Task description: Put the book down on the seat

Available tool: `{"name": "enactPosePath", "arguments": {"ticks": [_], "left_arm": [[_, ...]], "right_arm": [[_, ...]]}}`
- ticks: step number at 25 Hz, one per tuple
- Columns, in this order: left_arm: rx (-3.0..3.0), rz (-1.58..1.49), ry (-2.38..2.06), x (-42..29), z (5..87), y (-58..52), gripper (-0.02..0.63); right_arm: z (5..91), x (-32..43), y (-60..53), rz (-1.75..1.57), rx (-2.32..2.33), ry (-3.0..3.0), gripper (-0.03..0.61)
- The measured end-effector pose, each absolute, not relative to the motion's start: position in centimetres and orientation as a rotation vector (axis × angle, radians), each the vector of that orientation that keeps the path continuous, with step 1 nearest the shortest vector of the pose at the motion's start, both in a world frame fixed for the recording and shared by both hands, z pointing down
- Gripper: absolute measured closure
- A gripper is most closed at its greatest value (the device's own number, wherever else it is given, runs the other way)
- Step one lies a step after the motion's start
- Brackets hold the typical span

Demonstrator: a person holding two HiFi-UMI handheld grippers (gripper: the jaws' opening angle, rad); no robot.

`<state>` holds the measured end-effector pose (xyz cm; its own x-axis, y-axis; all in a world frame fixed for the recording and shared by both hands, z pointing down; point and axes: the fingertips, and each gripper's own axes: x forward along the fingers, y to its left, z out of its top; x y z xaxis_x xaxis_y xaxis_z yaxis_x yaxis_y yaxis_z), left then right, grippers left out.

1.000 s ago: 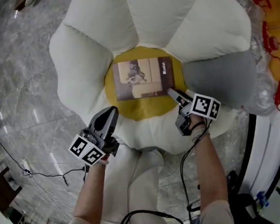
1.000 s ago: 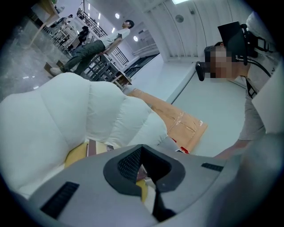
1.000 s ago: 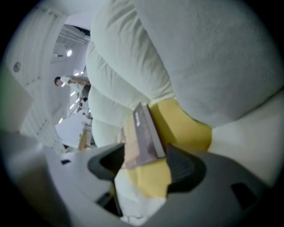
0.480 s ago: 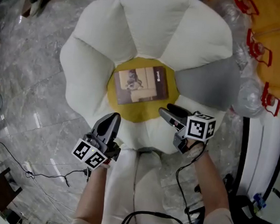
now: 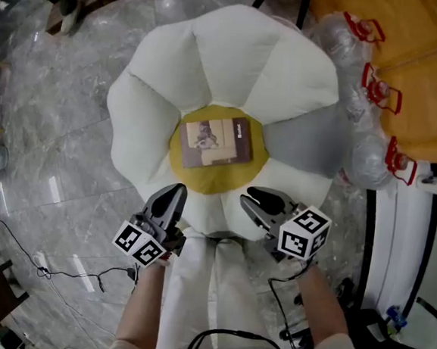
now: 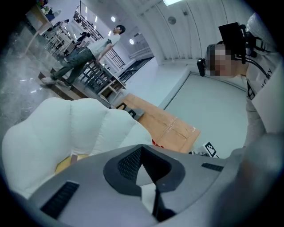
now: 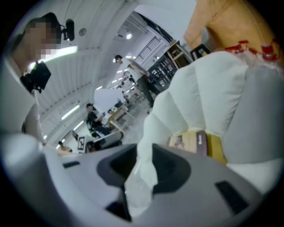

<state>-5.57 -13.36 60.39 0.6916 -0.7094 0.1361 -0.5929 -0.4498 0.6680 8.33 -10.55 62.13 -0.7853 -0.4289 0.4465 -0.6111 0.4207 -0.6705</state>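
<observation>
Book is seen lying flat on the yellow centre of the flower-shaped seat, which is ringed by white petals and one grey petal. It is touched by neither gripper. The left gripper is held over the seat's near edge, its jaws closed on nothing. The right gripper is held beside it, apart from the book. Its jaws have just been closing, a narrow gap is left between them, and nothing is gripped.
</observation>
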Motion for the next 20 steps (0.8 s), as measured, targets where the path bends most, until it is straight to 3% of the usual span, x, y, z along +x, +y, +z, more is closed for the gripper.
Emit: {"name": "enactPosePath", "arguments": {"ticks": [9, 20], "left_arm": [[2.207, -0.246, -0.981, -4.2, 55.9, -11.4, 0.592], [2.251, -0.256, -0.979, -3.7, 50.6, -9.6, 0.592]], "right_arm": [[53.7, 6.0, -9.2, 1.129, 0.864, -2.606, 0.519], [46.8, 6.2, -7.9, 1.1, 0.863, -2.676, 0.543]]}}
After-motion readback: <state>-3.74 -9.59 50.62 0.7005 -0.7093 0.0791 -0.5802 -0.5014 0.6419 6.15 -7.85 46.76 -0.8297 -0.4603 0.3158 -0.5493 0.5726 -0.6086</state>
